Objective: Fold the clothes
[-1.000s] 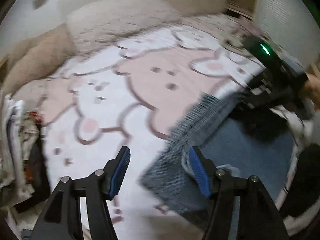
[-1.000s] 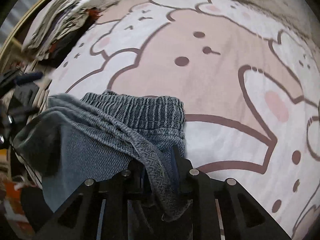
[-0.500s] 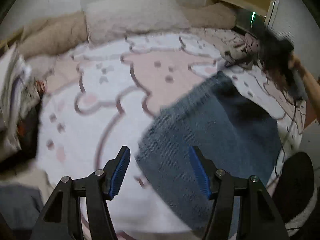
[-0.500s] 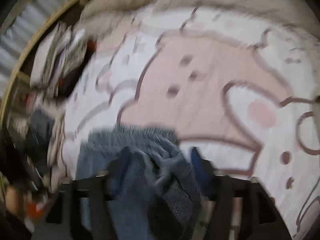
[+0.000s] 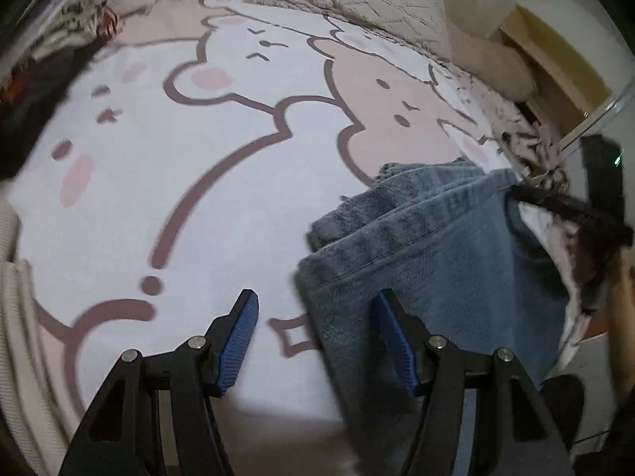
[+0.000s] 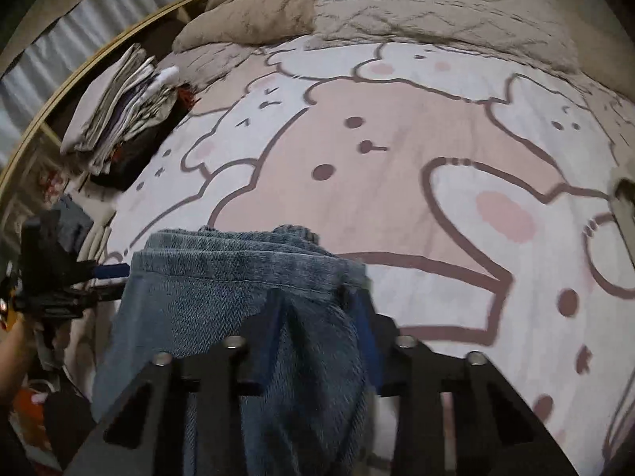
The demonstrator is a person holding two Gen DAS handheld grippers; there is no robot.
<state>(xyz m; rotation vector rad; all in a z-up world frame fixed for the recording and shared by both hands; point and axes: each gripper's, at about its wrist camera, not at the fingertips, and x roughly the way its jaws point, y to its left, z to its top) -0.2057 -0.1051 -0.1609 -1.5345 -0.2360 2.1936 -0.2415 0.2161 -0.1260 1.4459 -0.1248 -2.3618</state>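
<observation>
L wrist view:
garment: blue-grey knit garment (image 5: 428,261) lying on bedspread (image 5: 198,198), right-of-centre; ribbed band at far end, body running near-right off bed edge.
L jaws: left gripper (image 5: 313,325) standing apart, narrowing a little, not pinching anything; right-side finger is over garment's left edge, left-side finger over bare bedspread.
R tool: right gripper (image 5: 587,218) dark + blurred at far right, sitting at garment's right edge.
handling: judging soft, light, floppy, non-slip fleece/knit; drapes + bunches, won't hold shape. Best hold prob. the thicker ribbed band or a side hem, both corners together.
vs earlier: garment was spread slanted w/ band toward centre; now lying closer to L jaws, band doubled in layers. L tool is sitting lower + rolled.

R wrist view:
garment: same garment (image 6: 222,301) near-centre, band edge across far side, cloth bunching down between the fingers.
R jaws: right gripper (image 6: 317,317) closing, w/ fabric fold between the jaws; pads look to be pressing it, so grasping garment.
L tool: left gripper (image 6: 79,277) at left, beside garment's left edge.
others: folded clothes stack (image 6: 119,107) far left; pillows (image 6: 357,12) far side.
vs earlier: grip was tight on a narrow fold a sec ago, cloth then blurred w/ jaws wide mid-way; now re-gripping a fatter bunch. Band is lying flatter, squarer.
</observation>
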